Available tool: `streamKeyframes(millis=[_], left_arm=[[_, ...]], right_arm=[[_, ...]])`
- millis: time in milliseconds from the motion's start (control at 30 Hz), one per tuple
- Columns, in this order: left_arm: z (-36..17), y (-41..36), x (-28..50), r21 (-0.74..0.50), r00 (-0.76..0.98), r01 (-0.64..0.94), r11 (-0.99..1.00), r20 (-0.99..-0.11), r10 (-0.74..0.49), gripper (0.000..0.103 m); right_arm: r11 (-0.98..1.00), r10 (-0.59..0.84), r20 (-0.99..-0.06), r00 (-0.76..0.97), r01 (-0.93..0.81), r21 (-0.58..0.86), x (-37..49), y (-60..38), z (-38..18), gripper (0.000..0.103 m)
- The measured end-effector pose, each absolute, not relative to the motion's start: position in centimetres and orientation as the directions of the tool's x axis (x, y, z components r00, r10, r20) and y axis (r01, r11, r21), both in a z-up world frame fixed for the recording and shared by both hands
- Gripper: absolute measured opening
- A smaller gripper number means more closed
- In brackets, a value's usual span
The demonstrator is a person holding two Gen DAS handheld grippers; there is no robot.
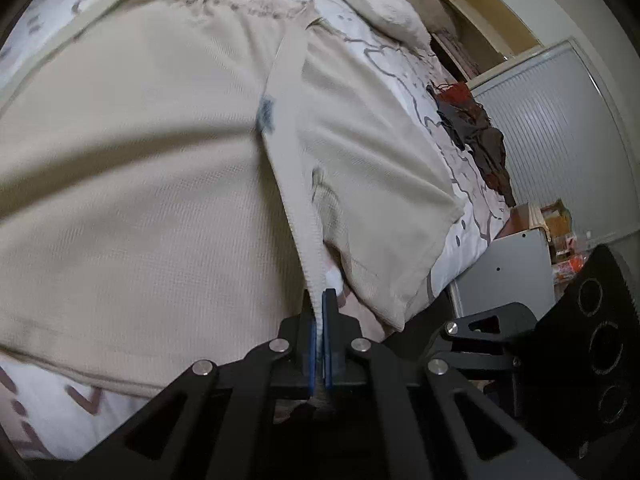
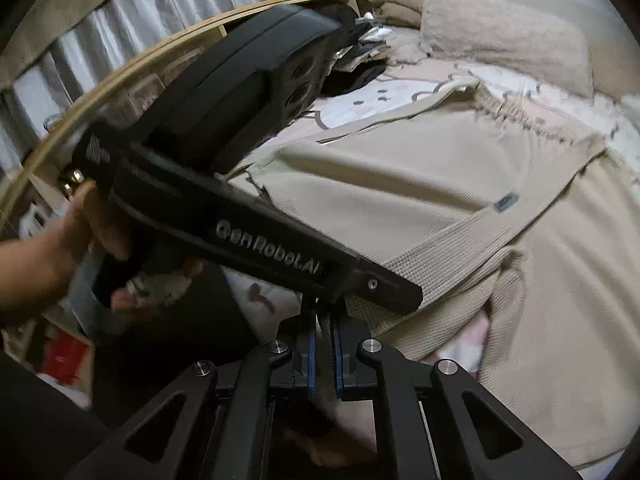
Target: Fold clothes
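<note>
A beige waffle-knit garment (image 1: pixel 140 180) (image 2: pixel 420 184) lies spread on the patterned bed sheet (image 1: pixel 400 64), its gathered waistband at the far end and a small blue label (image 1: pixel 265 114) on a ribbed band. My left gripper (image 1: pixel 323 296) is shut on that ribbed band at the near edge. In the right wrist view a hand (image 2: pixel 92 220) holds the left gripper's black body (image 2: pixel 248 236), which covers the tips of my right gripper (image 2: pixel 323 326). The right gripper's blue pads stand nearly together with thin pale cloth between them. Its body (image 1: pixel 592 320) shows at the right of the left wrist view.
A fluffy beige pillow (image 1: pixel 384 8) (image 2: pixel 500 36) lies at the head of the bed. A pile of dark and red clothes (image 1: pixel 476 132) sits on the bed's edge. A grey ribbed cabinet door (image 1: pixel 560 140) and a wooden shelf (image 2: pixel 120 68) flank the bed.
</note>
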State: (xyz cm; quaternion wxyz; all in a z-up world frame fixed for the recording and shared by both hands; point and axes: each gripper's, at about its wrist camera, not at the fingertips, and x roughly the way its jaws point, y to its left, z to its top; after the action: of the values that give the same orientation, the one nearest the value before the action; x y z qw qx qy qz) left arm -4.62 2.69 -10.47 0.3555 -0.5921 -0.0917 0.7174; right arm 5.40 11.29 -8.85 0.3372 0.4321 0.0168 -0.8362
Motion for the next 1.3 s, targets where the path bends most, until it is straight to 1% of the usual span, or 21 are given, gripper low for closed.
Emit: streamKeyframes(millis=[67, 167, 233, 333, 433, 533, 567, 633, 667, 700, 733, 767, 800, 900, 1033, 1100, 1133, 1300], left_arm=[[-9.3, 1.9, -5.3, -0.495, -0.105, -0.42, -0.76, -0.806, 0.583, 0.003], [-7.4, -0.5, -7.1, -0.414, -0.21, -0.404, -0.816, -0.826, 0.523, 0.003], [-6.3, -3.0, -8.5, -0.381, -0.278, -0.364, -0.85, -0.827, 0.489, 0.003], [-5.9, -6.6, -10.0, -0.363, -0.328, -0.299, -0.883, -0.83, 0.452, 0.003], [-8.1, -8.9, -11.1, -0.356, -0.295, -0.234, -0.905, -0.861, 0.415, 0.003], [-11.9, -10.1, -12.2, -0.346, -0.219, -0.16, -0.924, -0.901, 0.375, 0.003], [-12.9, -10.5, -12.4, -0.331, -0.208, -0.135, -0.934, -0.912, 0.353, 0.005], [-14.4, -11.4, -12.5, -0.303, -0.21, -0.085, -0.949, -0.926, 0.314, 0.018], [-14.4, -12.1, -12.4, -0.325, -0.225, -0.062, -0.943, -0.916, 0.331, 0.02], [-14.1, -12.8, -12.0, -0.345, -0.247, -0.039, -0.938, -0.906, 0.344, 0.024], [-13.5, -13.3, -11.6, -0.335, -0.273, -0.025, -0.942, -0.904, 0.329, 0.044], [-12.7, -13.7, -11.1, -0.297, -0.309, -0.026, -0.954, -0.906, 0.291, 0.066], [-11.5, -14.0, -10.3, -0.248, -0.358, -0.041, -0.968, -0.901, 0.246, 0.071], [-8.3, -15.3, -8.3, -0.16, -0.437, -0.091, -0.983, -0.88, 0.184, 0.072], [-6.6, -19.1, -6.4, -0.121, -0.466, -0.059, -0.991, -0.874, 0.134, 0.072], [-6.8, -20.7, -5.7, -0.099, -0.457, -0.026, -0.995, -0.884, 0.1, 0.072], [-7.1, -21.4, -5.3, -0.101, -0.454, -0.018, -0.995, -0.886, 0.098, 0.07], [-8.8, -23.6, -3.4, -0.122, -0.447, -0.011, -0.993, -0.888, 0.114, 0.07]], right_arm=[[-0.783, -0.542, -0.736, -0.406, 0.561, 0.267, 5.1, 11.6, -8.7, 0.008], [-0.795, -0.542, -0.733, -0.412, 0.535, 0.287, 4.9, 12.9, -8.3, 0.008], [-0.809, -0.529, -0.735, -0.424, 0.514, 0.285, 4.7, 14.0, -8.0, 0.008], [-0.849, -0.494, -0.745, -0.449, 0.434, 0.302, 4.3, 17.2, -8.3, 0.008], [-0.89, -0.443, -0.773, -0.455, 0.331, 0.315, 3.7, 20.1, -9.4, 0.008], [-0.925, -0.377, -0.815, -0.44, 0.211, 0.315, 2.7, 22.8, -11.1, 0.008], [-0.931, -0.365, -0.825, -0.432, 0.188, 0.313, 2.3, 23.2, -11.5, 0.008], [-0.938, -0.347, -0.836, -0.425, 0.157, 0.31, 2.2, 24.0, -11.9, 0.008], [-0.94, -0.341, -0.837, -0.427, 0.144, 0.309, 2.2, 24.1, -11.9, 0.008], [-0.941, -0.339, -0.838, -0.428, 0.137, 0.311, 2.1, 24.2, -11.9, 0.008], [-0.941, -0.338, -0.839, -0.427, 0.132, 0.312, 2.1, 24.2, -11.8, 0.008], [-0.942, -0.334, -0.839, -0.429, 0.128, 0.309, 2.1, 24.1, -11.8, 0.008], [-0.946, -0.325, -0.842, -0.432, 0.125, 0.301, 2.1, 24.0, -12.0, 0.008], [-0.956, -0.294, -0.858, -0.422, 0.116, 0.27, 1.6, 23.7, -12.7, 0.008], [-0.949, -0.312, -0.861, -0.403, 0.088, 0.302, 1.0, 24.3, -13.9, 0.008], [-0.94, -0.333, -0.863, -0.381, 0.064, 0.335, 0.8, 24.6, -14.8, 0.008], [-0.934, -0.346, -0.862, -0.371, 0.052, 0.353, 0.9, 24.8, -15.3, 0.008], [-0.893, -0.419, -0.827, -0.375, 0.004, 0.45, 1.2, 26.0, -16.3, 0.008]])
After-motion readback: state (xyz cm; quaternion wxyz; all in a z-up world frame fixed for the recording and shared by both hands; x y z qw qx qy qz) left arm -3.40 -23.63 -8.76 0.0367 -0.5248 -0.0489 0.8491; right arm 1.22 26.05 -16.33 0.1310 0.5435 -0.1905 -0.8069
